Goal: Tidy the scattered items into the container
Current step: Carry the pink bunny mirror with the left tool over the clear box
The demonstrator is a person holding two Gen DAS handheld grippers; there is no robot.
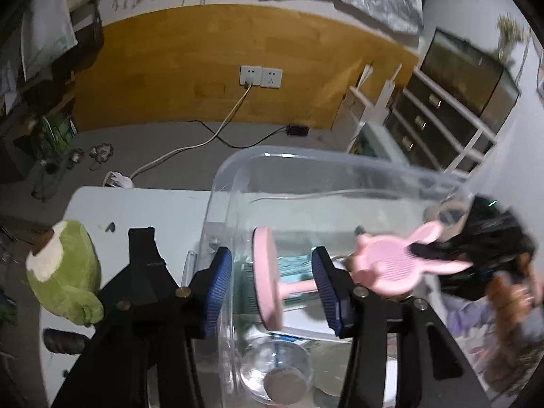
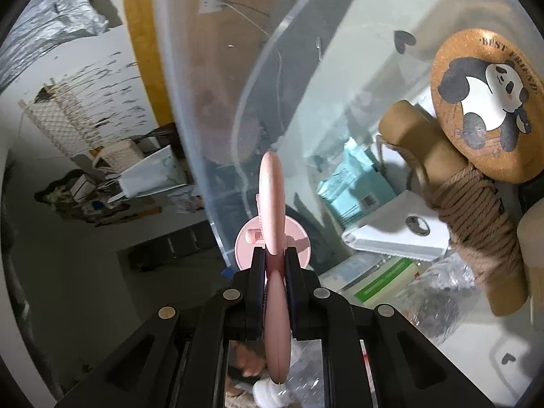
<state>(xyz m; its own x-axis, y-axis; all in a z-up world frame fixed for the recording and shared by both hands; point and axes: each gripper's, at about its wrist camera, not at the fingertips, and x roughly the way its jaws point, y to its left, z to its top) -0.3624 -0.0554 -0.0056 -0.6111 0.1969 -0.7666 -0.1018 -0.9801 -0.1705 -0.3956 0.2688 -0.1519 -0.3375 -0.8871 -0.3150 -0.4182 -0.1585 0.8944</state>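
Note:
My left gripper (image 1: 273, 292) stands open over the clear plastic container (image 1: 306, 163). A pink disc on a short stem (image 1: 267, 278) sits between its blue pads (image 1: 219, 289), with the stem end near the right pad and a gap on the left. My right gripper (image 2: 274, 265) is shut on a flat pink bunny-shaped comb (image 2: 270, 197), seen edge-on above the container. The left wrist view shows the comb (image 1: 397, 261) at the right, pinched by the right gripper (image 1: 421, 250). A green plush toy (image 1: 64, 272) lies on the white table (image 1: 153, 207) left of the container.
Inside the container lie a cork panda coaster (image 2: 486, 105), a twine spool (image 2: 476, 210), a teal packet (image 2: 353, 180), a white box (image 2: 391, 238) and a glass jar (image 1: 275, 370). A dark cylinder (image 1: 64, 340) sits near the table's left edge. A person's hand (image 1: 510, 292) holds the right gripper.

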